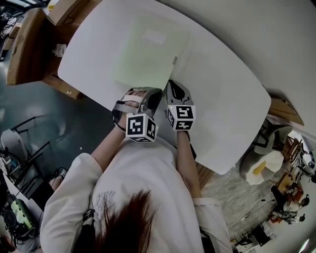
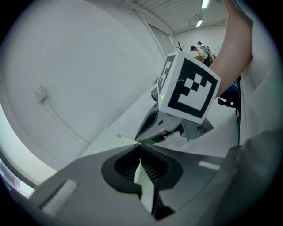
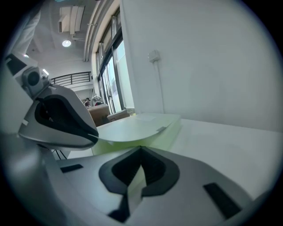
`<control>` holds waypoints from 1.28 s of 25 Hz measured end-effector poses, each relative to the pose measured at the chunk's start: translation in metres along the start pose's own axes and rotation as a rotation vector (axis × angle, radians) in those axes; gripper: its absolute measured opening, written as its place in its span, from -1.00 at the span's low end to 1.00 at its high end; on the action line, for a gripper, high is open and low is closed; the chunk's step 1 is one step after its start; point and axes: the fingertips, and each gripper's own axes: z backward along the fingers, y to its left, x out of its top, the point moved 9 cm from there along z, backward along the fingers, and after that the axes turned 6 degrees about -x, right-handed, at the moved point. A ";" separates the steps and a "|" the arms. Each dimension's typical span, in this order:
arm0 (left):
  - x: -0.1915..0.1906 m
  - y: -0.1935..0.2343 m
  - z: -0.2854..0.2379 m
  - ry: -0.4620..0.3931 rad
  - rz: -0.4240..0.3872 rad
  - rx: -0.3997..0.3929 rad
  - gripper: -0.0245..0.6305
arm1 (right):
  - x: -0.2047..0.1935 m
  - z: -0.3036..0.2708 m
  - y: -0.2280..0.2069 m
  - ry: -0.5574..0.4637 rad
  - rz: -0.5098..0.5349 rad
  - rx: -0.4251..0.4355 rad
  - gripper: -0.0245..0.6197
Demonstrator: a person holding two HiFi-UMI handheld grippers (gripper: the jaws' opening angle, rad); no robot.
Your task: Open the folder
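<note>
The left gripper point(image 2: 138, 145) and right gripper point(image 3: 140, 148) grip the folder point(image 1: 148, 54) at its six o'clock edge on the counter point(image 1: 227, 99), jaws clamped on its sheets. Next, probably, the cover point(image 3: 132, 128) needs swinging toward twelve.

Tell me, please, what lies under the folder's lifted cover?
In the right gripper view, a thin gap under the cover shows only the folder's pale green lower layer. What lies deeper inside is hidden by the cover.

You're in a big open lab-like workspace, your white worktable point(image 1: 237, 99) at 12 o'clock, cardboard boxes point(image 1: 22, 47) at 11, black racks and cables point(image 1: 22, 168) at 8, tripods and gear point(image 1: 276, 197) at 4, tall windows point(image 3: 108, 79), ceiling strip lights point(image 2: 204, 4)
</note>
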 end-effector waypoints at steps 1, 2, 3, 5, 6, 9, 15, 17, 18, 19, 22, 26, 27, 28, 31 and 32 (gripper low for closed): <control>0.000 0.001 0.000 -0.002 0.005 0.001 -0.89 | 0.000 0.000 0.000 0.000 0.002 -0.001 -0.90; 0.001 0.001 0.001 -0.003 0.008 0.002 -0.89 | 0.001 0.000 0.000 0.000 0.004 -0.002 -0.90; 0.001 0.002 0.001 -0.005 0.012 0.003 -0.89 | 0.001 0.000 0.000 0.000 0.005 -0.003 -0.90; 0.002 0.002 0.002 -0.013 0.024 0.007 -0.89 | 0.000 0.001 0.000 -0.001 0.007 -0.006 -0.90; 0.002 0.002 0.003 -0.017 0.029 0.009 -0.89 | 0.000 0.002 0.000 -0.003 0.008 -0.008 -0.90; 0.002 0.003 0.005 -0.020 0.029 0.017 -0.89 | 0.000 0.002 0.000 -0.002 0.010 -0.012 -0.90; 0.010 0.004 0.009 -0.028 -0.021 0.055 -0.89 | 0.000 0.002 0.001 -0.003 0.026 -0.018 -0.90; 0.010 0.007 0.011 -0.037 -0.008 0.055 -0.89 | 0.000 0.002 0.001 -0.002 0.028 -0.019 -0.90; 0.010 0.007 0.012 -0.038 -0.010 0.056 -0.89 | 0.000 0.002 0.001 -0.002 0.029 -0.019 -0.90; 0.010 0.007 0.013 -0.038 -0.013 0.058 -0.89 | 0.000 0.002 0.001 -0.003 0.028 -0.019 -0.90; 0.010 0.006 0.014 -0.043 -0.010 0.062 -0.89 | 0.000 0.001 0.002 -0.006 0.028 -0.019 -0.90; 0.014 0.012 0.019 -0.062 0.017 0.073 -0.89 | 0.001 0.002 0.001 -0.004 0.023 -0.022 -0.90; 0.015 0.013 0.020 -0.067 0.027 0.076 -0.89 | 0.001 0.003 0.000 -0.003 0.022 -0.023 -0.90; 0.016 0.014 0.021 -0.074 0.039 0.080 -0.89 | 0.001 0.003 0.000 -0.002 0.022 -0.024 -0.90; 0.017 0.016 0.027 -0.096 0.095 0.091 -0.89 | 0.001 0.004 0.000 -0.003 0.026 -0.023 -0.90; 0.018 0.018 0.029 -0.103 0.120 0.093 -0.89 | 0.001 0.004 0.000 -0.003 0.027 -0.023 -0.90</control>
